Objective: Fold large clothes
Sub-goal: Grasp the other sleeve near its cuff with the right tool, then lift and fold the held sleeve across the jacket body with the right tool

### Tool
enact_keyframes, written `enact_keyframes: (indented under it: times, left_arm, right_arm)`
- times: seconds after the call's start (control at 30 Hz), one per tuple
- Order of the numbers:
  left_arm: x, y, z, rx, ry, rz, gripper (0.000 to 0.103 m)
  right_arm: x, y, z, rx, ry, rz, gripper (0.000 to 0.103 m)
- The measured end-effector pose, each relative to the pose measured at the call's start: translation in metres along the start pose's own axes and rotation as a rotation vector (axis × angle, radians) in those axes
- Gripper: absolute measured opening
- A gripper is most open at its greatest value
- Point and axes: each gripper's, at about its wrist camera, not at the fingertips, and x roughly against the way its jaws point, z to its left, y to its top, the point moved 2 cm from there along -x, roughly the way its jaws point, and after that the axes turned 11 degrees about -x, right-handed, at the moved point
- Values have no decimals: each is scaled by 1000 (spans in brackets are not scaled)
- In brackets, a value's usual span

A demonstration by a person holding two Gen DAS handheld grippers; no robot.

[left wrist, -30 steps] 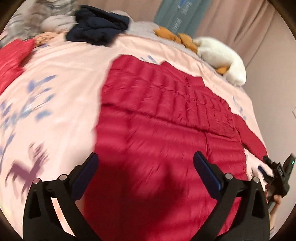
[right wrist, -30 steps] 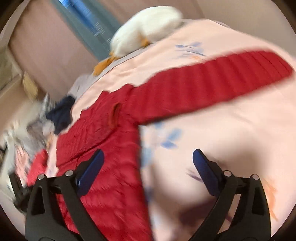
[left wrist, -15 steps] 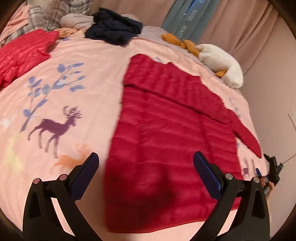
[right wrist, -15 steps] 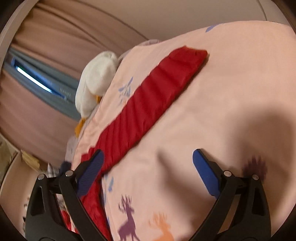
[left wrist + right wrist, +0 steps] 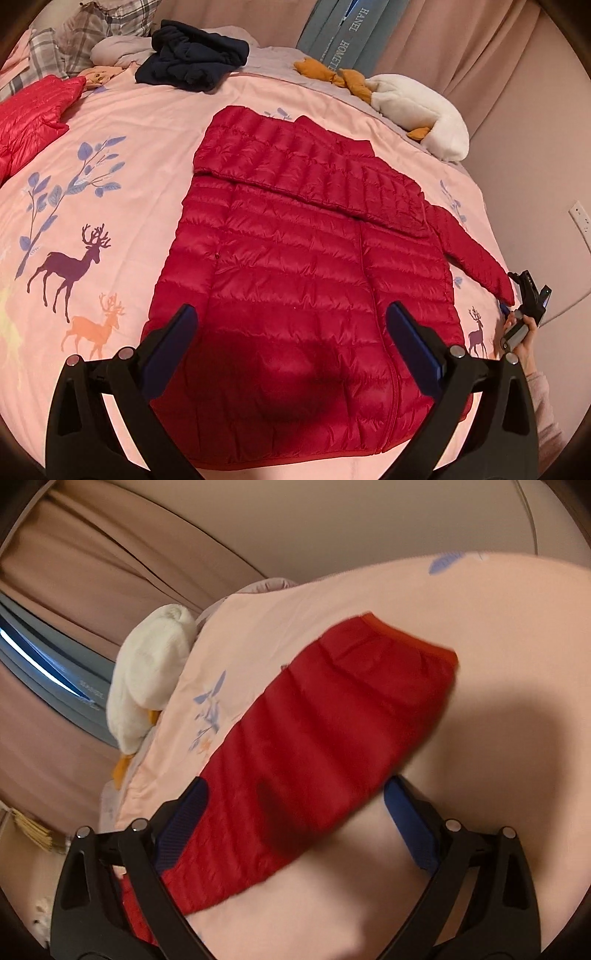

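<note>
A red quilted puffer jacket (image 5: pixel 303 280) lies flat on the pink bedspread (image 5: pixel 110 155), one sleeve folded across its chest, the other sleeve (image 5: pixel 469 251) stretched out to the right. My left gripper (image 5: pixel 291 328) is open and empty above the jacket's hem. My right gripper (image 5: pixel 295 805) is open, low over the outstretched sleeve (image 5: pixel 317 746) near its cuff, with the sleeve between the blue pads (image 5: pixel 410 819). The right gripper also shows in the left wrist view (image 5: pixel 528 306) at the sleeve's end.
A dark navy garment (image 5: pixel 192 64), plaid cloth (image 5: pixel 92 33), a second red jacket (image 5: pixel 33 110) and a white plush goose (image 5: pixel 417 110) lie along the bed's far edge. Curtains (image 5: pixel 74 590) and a wall stand behind. The bed's right edge is close to the sleeve.
The left gripper has pulled back and up, so the whole jacket shows. The right gripper has moved out along the sleeve and down close to its cuff end.
</note>
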Motion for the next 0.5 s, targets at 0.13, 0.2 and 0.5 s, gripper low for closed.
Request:
enact_keyframes:
  times: [0.13,0.2,0.5]
  left_arm:
    - [-7,-1,-2,12,11,9,102]
    - [-10,-2,-3,19,9,15,102]
    - [-9,-3,-6,14,-6,-5,102]
  right_arm:
    - [-4,3,-7,34,-77,-65,56]
    - [-4,7,-12,35,-90,-75,44]
    - [23,2,6,56,8,-44,6]
